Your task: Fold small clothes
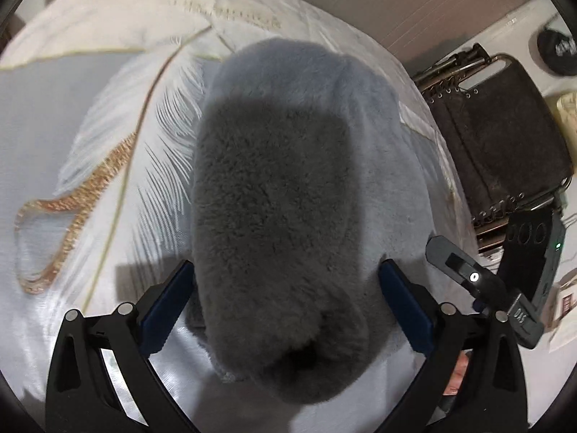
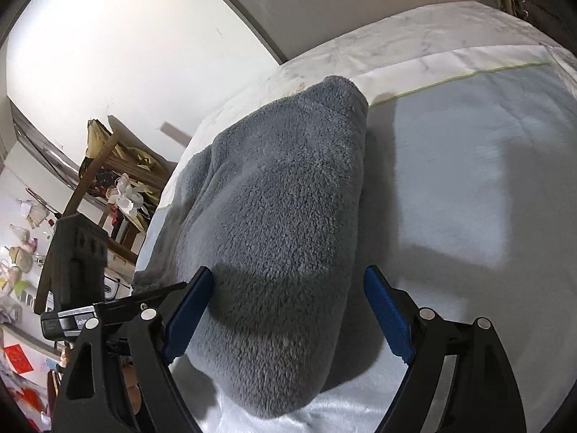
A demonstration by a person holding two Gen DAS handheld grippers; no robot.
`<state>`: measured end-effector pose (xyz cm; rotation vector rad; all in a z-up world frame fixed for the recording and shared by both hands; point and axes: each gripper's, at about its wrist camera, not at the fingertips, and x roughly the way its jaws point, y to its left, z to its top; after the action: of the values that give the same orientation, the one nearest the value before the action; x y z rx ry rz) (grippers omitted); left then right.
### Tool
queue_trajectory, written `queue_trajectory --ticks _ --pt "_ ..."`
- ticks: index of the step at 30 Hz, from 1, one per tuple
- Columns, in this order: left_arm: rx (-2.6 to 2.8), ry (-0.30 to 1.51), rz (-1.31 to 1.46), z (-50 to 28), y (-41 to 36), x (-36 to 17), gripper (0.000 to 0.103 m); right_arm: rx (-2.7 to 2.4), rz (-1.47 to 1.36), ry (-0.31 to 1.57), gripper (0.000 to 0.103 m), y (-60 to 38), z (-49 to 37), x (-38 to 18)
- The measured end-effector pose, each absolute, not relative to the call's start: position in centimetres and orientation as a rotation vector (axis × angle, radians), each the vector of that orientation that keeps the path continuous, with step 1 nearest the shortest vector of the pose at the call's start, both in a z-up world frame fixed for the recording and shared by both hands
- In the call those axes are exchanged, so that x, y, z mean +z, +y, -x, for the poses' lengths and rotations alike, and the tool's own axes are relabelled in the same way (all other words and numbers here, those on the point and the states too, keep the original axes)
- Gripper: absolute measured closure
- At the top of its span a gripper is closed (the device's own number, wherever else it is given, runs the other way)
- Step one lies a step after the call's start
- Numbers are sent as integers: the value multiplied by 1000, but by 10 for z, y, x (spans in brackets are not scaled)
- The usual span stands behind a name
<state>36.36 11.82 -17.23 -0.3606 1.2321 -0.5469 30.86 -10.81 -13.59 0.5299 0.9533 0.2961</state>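
Entry, fold small clothes. The grey fleece garment (image 1: 285, 195) lay on the bed cover (image 1: 47, 137), a pale sheet with a white feather print (image 1: 151, 115) and a gold glitter ribbon motif (image 1: 72, 209). The garment looked bundled into a long thick roll, running away from both cameras toward the far edge of the bed.

My left gripper (image 1: 285, 303) stood with its jaws spread wide, blue pads (image 1: 166, 310) on either side of the near end of the roll. The left pad sat right at the fleece edge; whether it pressed in or merely brushed it, I could not tell. The right pad was just beside the fabric. Nothing was clamped.

My right gripper (image 2: 292, 310) also had its jaws wide apart. Its left pad (image 2: 187, 314) met the fleece (image 2: 281, 216) at the near flank; the other pad stood clear over the bare cover (image 2: 468, 187). No grip on this side either.

From the left wrist view, part of the right gripper body (image 1: 479, 285) showed at the right edge, beside the bed. Beyond the bed stood a dark folding chair (image 1: 505, 137). From the right wrist view, a wooden shelf (image 2: 115, 180) with clutter stood against the white wall (image 2: 126, 54), left of the bed.
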Motion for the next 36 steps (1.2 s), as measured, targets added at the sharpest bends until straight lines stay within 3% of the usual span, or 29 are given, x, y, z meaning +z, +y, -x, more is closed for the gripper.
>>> queue_trajectory --ticks 17,23,29,36 --pt "-567 1208 404 -386 111 -178 5 368 -661 974 11 -101 -335 -164" --pt "-609 1189 412 -384 108 -173 27 355 -615 955 11 -94 -336 -162" --pt "-621 1155 359 -378 99 -164 44 344 -521 902 34 -87 -329 -150" --pt "-674 1122 316 -357 78 -145 48 307 -492 852 37 -109 -301 -127"
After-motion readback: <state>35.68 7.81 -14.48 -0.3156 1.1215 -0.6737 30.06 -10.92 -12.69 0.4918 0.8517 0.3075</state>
